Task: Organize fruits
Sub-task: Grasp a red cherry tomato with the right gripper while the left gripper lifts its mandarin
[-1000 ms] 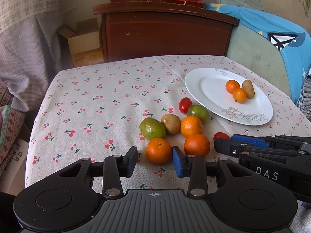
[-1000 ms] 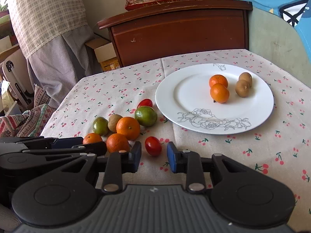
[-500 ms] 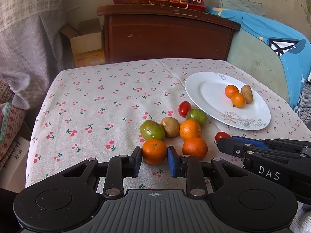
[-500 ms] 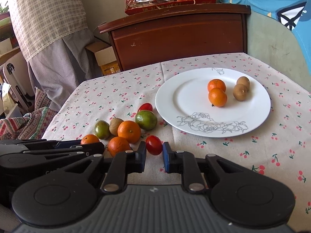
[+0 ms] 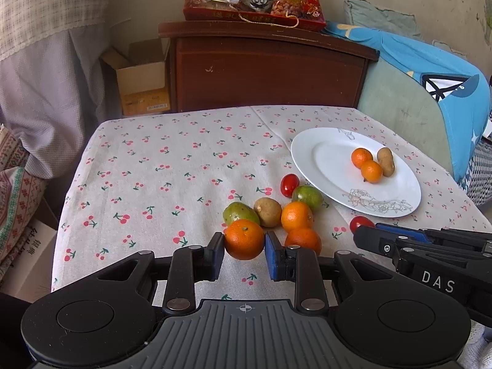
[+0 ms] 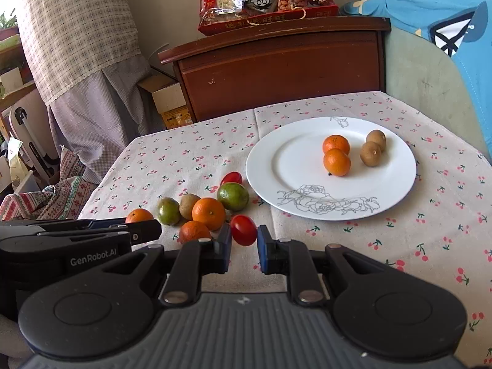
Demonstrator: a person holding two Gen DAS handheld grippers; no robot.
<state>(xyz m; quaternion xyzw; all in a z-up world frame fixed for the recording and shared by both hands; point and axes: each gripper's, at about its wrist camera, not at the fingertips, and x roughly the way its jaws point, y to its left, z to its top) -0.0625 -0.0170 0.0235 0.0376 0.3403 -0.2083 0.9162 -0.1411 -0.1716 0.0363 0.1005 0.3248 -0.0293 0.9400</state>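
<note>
Left tool (image 5: 244, 247) pinching an orange (image 5: 244, 240), right tool (image 6: 244, 240) pinching a cherry tomato (image 6: 243, 230).
Both fruits sit at the counter's (image 5: 153, 169) near edge beside loose fruit; a white plate (image 6: 276, 166) toward the right edge holds two oranges and two brown fruits.

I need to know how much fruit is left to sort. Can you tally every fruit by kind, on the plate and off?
Oranges: 5 (2 on the plate, 1 in the left gripper)
Brown fruits: 3 (2 on plate)
Green fruits: 2
Tomatoes: 2 (1 in the right gripper)
Total: 12
</note>
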